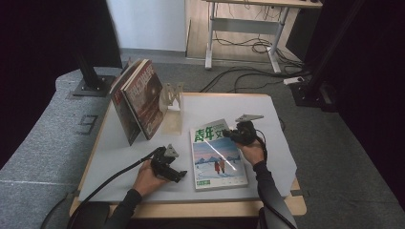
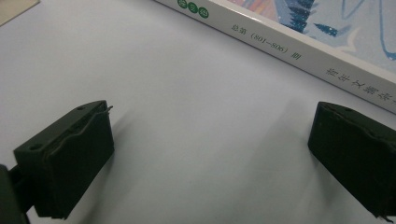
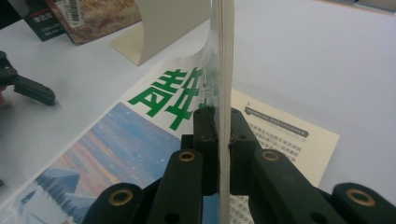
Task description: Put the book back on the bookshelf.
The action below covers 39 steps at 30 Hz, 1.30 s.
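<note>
A magazine [image 1: 217,160] with a snowy picture and green title lies on the white table [image 1: 119,157], right of centre. My right gripper [image 1: 228,134] is shut on its far right edge. In the right gripper view the jaws [image 3: 223,116] pinch the cover and a thin sheaf of pages [image 3: 225,56], lifted upright, with a printed inner page [image 3: 289,140] bared beneath. My left gripper [image 1: 175,174] rests low on the table just left of the magazine, open. Between its jaws [image 2: 210,116] there is only bare table, and the magazine's spine [image 2: 299,51] runs just beyond them.
Two books [image 1: 141,98] lean against a pale bookend [image 1: 173,109] at the back left of the table. A cable trails from the left gripper toward the table's front left corner. A desk frame [image 1: 243,28] and floor cables lie beyond the table.
</note>
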{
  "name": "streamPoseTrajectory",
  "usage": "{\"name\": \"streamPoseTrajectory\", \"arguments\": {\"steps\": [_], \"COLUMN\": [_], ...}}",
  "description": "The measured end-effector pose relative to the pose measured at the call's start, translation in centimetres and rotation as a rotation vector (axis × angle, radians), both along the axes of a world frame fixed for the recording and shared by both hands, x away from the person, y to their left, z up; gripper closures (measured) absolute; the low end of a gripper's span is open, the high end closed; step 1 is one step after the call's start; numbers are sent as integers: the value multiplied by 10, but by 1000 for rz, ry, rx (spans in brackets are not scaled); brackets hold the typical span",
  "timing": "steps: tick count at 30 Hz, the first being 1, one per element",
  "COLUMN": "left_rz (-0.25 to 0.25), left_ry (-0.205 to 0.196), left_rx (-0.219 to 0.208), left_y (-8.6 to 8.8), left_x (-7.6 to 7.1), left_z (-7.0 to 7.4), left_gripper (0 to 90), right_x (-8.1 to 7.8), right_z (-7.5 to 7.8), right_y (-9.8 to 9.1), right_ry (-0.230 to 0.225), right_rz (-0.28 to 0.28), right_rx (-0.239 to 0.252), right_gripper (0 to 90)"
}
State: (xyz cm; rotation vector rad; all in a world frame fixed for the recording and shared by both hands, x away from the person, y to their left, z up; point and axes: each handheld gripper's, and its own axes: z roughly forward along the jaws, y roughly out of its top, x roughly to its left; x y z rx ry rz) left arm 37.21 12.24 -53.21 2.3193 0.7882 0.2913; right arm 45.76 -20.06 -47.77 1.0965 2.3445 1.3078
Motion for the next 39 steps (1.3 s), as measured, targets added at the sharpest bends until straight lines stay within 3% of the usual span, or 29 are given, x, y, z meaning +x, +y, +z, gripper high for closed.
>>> {"name": "streamPoseTrajectory", "arguments": {"steps": [8,12,17,21,28,39], "left_rz": [5,-6,-32,-49,-72,-102], "left_ry": [9,17,17,26,16,63], "left_rx": [5,6,-22,-88,-85,-127], "left_y": [0,2,-1,-4,-16,-29], "left_x": [-1,0,1,5,12,25], "left_z": [2,6,12,20,27,28], "left_gripper": [18,73,121,140,141,141], "right_x": [-10,-14,-18,-22,-30,-37], "right_z": [8,14,21,28,36,41], "right_y": [5,6,6,5,0,-4], "right_ry": [-36,-51,-70,-84,-110,-134], "right_rz": [15,23,30,32,40,48], "right_rx": [-4,2,8,16,31,47], "right_gripper": [844,844,845,845,845,844]}}
